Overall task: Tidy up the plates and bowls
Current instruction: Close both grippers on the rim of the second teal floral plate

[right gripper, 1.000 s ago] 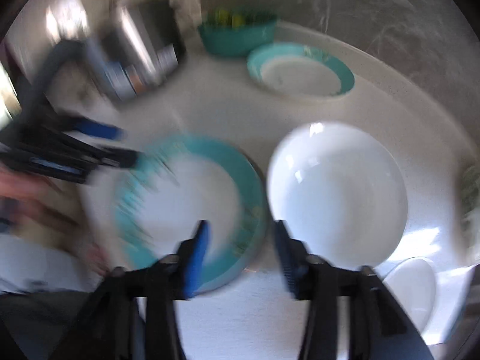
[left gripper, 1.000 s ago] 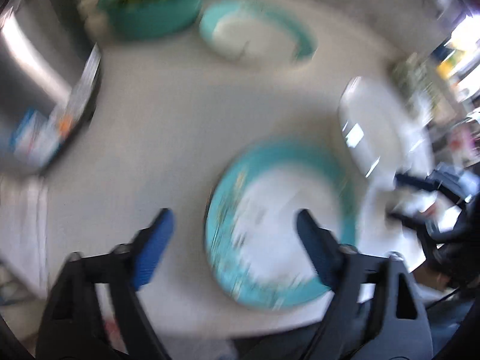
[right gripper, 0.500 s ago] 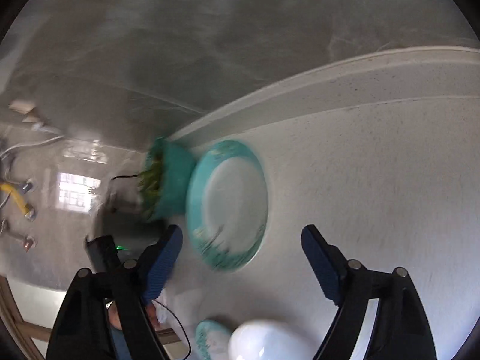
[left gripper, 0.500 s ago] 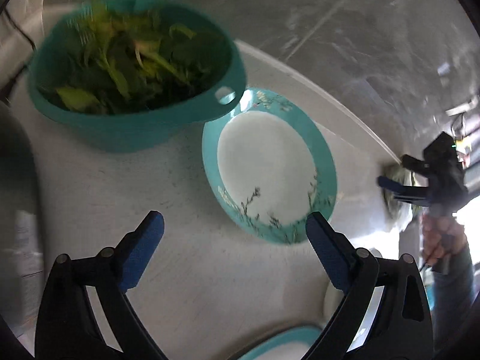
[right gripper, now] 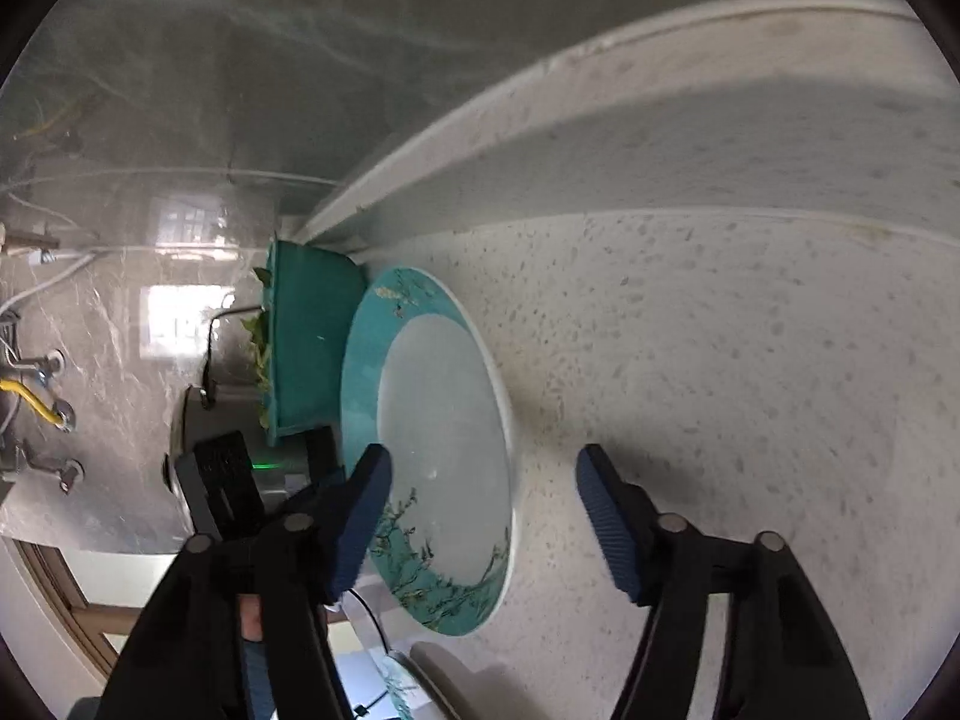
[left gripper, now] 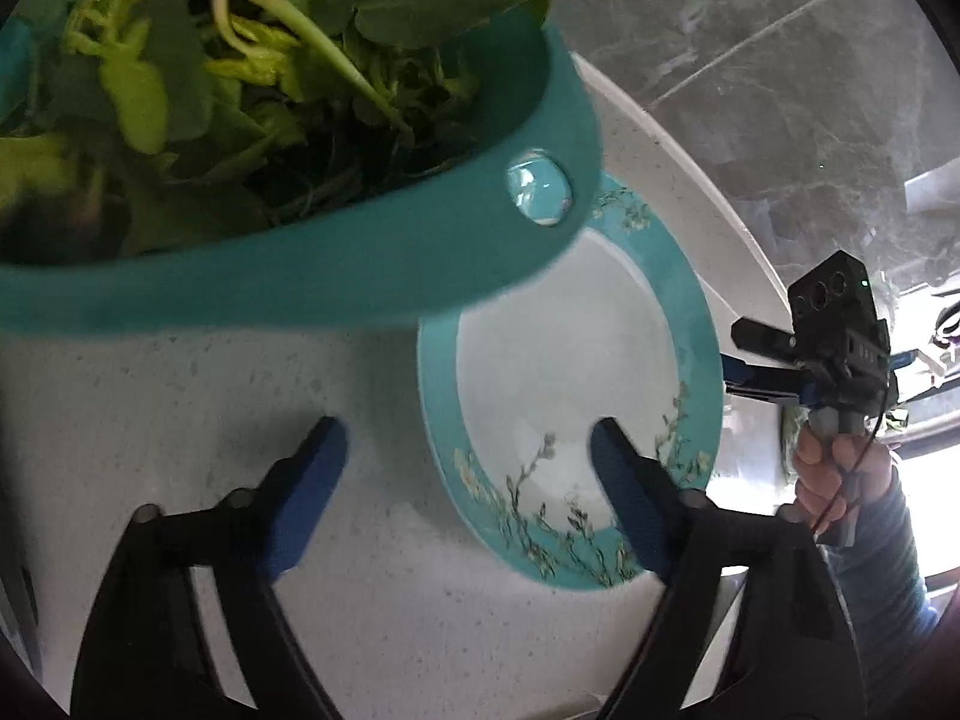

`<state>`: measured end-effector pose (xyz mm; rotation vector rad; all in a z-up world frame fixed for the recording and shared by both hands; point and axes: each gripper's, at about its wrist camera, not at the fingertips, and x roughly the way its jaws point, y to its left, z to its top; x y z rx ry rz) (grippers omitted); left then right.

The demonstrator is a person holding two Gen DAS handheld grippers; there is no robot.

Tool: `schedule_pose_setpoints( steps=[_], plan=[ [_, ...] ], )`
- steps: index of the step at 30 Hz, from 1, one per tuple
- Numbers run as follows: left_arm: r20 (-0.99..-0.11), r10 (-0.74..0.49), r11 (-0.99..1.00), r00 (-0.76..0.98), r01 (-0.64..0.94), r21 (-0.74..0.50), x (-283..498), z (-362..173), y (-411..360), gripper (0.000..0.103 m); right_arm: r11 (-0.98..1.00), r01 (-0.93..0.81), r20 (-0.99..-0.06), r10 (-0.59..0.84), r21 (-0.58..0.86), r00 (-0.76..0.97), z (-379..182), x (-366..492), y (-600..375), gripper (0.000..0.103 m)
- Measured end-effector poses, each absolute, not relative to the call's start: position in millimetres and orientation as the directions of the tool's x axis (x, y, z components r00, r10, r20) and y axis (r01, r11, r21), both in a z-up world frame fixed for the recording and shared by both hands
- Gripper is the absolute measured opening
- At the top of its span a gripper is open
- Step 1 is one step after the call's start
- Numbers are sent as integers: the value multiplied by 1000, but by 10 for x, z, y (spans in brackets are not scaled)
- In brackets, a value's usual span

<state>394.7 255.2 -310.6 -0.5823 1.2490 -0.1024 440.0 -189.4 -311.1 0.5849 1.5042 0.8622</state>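
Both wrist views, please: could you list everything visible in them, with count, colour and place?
plate: one, white centre with teal floral rim, flat on the counter, between the two claws.
colander: one, teal, beside the plate near the wall, its rim overhanging the plate's edge.
greens: a heap, green, inside the colander.
second plate: one, teal floral rim, only an edge at the bottom of the right wrist view.
counter: one, pale speckled.
wall: grey marbled, behind the counter.
left claw: black with blue pads, jaws closing astride the plate's near rim.
right claw: same colours, jaws closing astride the plate's opposite rim.
hand: one, holding the right claw.
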Motion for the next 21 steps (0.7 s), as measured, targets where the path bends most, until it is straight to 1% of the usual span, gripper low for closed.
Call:
schedule_pose_setpoints(
  steps=[1, 2, 3, 4, 5, 6, 8, 11, 13, 16, 21],
  plan=[
    [-865, -378, 856, 330, -231, -462, 3991, -3100, 2519, 71, 592, -132, -606, 783, 795, -140, -3131, 4393, -1882, 59],
    [-868, -370, 861, 331, -229, -454, 4033, -3105, 2512, 65, 590, -141, -606, 782, 795, -146, -3128, 4366, -1879, 54],
    [-870, -371, 860, 325, -233, -454, 4074, -3120, 2506, 49, 591, -149, -609, 779, 793, -148, -3129, 4365, -1853, 51],
    [-872, -375, 859, 314, -235, -454, 4109, -3142, 2491, 41, 591, -157, -610, 778, 791, -150, -3134, 4361, -1836, 49],
    [-874, -375, 861, 308, -234, -452, 4111, -3130, 2500, 27, 593, -165, -614, 774, 788, -154, -3136, 4365, -1817, 41],
    [-880, -367, 869, 302, -228, -440, 4149, -3151, 2474, 23, 607, -185, -633, 758, 773, -159, -3142, 4352, -1785, 24],
    [-883, -354, 875, 309, -225, -429, 4154, -3159, 2450, 23, 647, -217, -681, 715, 731, -161, -3168, 4337, -1755, 10],
    [-881, -360, 865, 307, -244, -439, 4189, -3183, 2483, 14, 668, -213, -699, 700, 713, -146, -3172, 4315, -1769, 9],
    [-889, -347, 876, 300, -234, -422, 4226, -3179, 2478, 12, 684, -222, -716, 686, 695, -129, -3151, 4282, -1763, 9],
    [-896, -324, 893, 304, -213, -395, 4288, -3153, 2398, 12, 707, -224, -738, 667, 671, -106, -3115, 4234, -1743, 10],
    [-893, -311, 905, 325, -186, -383, 4241, -3035, 2337, 11, 717, -207, -742, 666, 665, -76, -3092, 4159, -1840, 10]
  ],
)
